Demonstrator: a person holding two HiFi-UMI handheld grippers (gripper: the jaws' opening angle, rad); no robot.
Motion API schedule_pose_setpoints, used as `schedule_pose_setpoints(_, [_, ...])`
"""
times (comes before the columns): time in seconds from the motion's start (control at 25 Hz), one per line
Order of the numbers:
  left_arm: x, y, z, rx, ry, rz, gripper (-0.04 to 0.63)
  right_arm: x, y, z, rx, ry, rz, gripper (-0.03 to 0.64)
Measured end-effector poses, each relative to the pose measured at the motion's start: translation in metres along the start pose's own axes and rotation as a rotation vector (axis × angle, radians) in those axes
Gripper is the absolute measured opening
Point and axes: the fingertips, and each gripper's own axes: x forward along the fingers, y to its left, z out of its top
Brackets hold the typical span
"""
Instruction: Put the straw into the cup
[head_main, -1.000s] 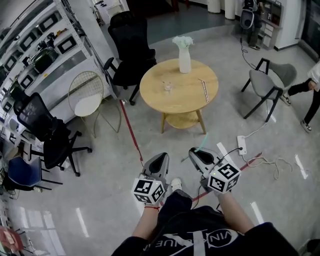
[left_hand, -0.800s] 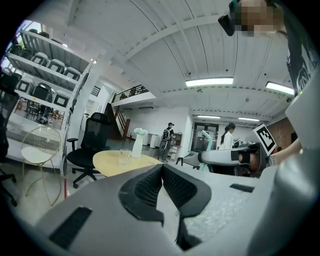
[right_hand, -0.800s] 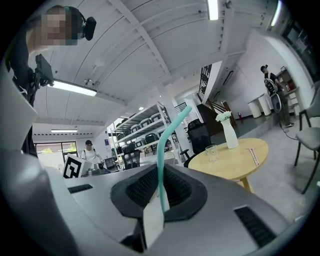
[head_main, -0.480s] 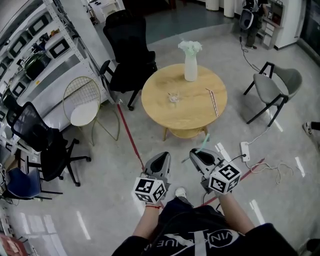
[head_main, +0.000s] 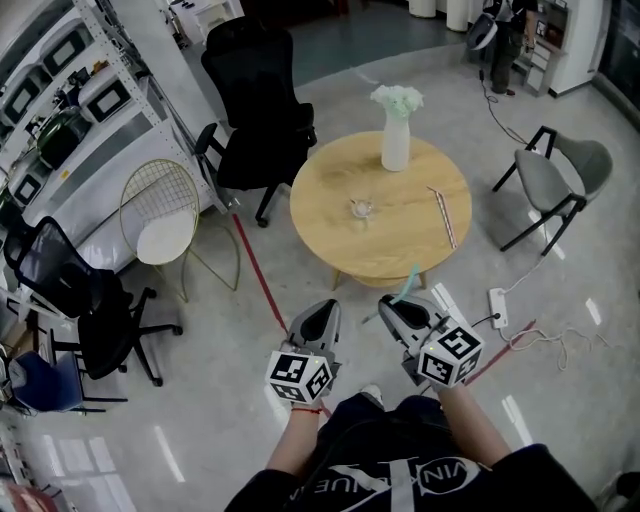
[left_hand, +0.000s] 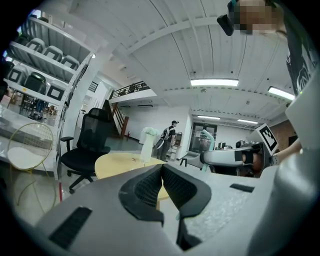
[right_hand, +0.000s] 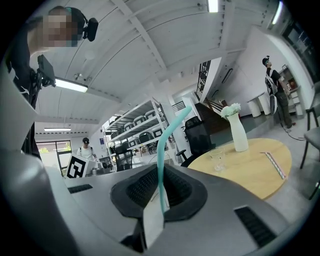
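Overall: an open workroom with a glossy grey floor (head_main: 150, 400) and a red tape line (head_main: 258, 275) running across it. White shelving (head_main: 70, 110) along the left wall holds dark boxed units.

A round wooden table (head_main: 400, 250) stands ahead of the person, well apart from both grippers. Around it are a black office chair (head_main: 255, 110), a gold wire chair (head_main: 165, 215) with a white seat, and a grey chair (head_main: 560, 175).

On the table:
- a white vase (head_main: 396, 145) with pale flowers
- a clear glass cup (head_main: 361, 208), upright, near the centre
- a pale straw (head_main: 443, 215) lying flat toward the right edge

Left gripper (head_main: 322, 310): jaws pressed together, nothing between them.

Right gripper (head_main: 392, 303): jaws clamped on a teal straw (head_main: 408, 283). The straw rises from the pads and bends at the top. It is over the floor, short of the table.

Writing: white print on the person's dark shirt (head_main: 400, 470), only partly legible. The marker cubes carry black-and-white squares.
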Motion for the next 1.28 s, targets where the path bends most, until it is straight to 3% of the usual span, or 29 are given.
schedule_pose_setpoints(0.32, [0.01, 0.018, -0.008, -0.048, 0.008, 0.009, 0.012, 0.012, -0.016, 0.001, 0.017, 0.018, -0.014, 0.029])
schedule_pose_setpoints(0.6, [0.038, 0.032, -0.009, -0.044, 0.029, -0.002, 0.012, 0.04, -0.032, 0.011, 0.023, 0.003, 0.018, 0.029])
schedule_pose_setpoints(1.28, [0.191, 0.088, 0.032, -0.009, 0.052, -0.041, 0.012, 0.124, -0.155, 0.091, 0.023, -0.051, 0.031, 0.029])
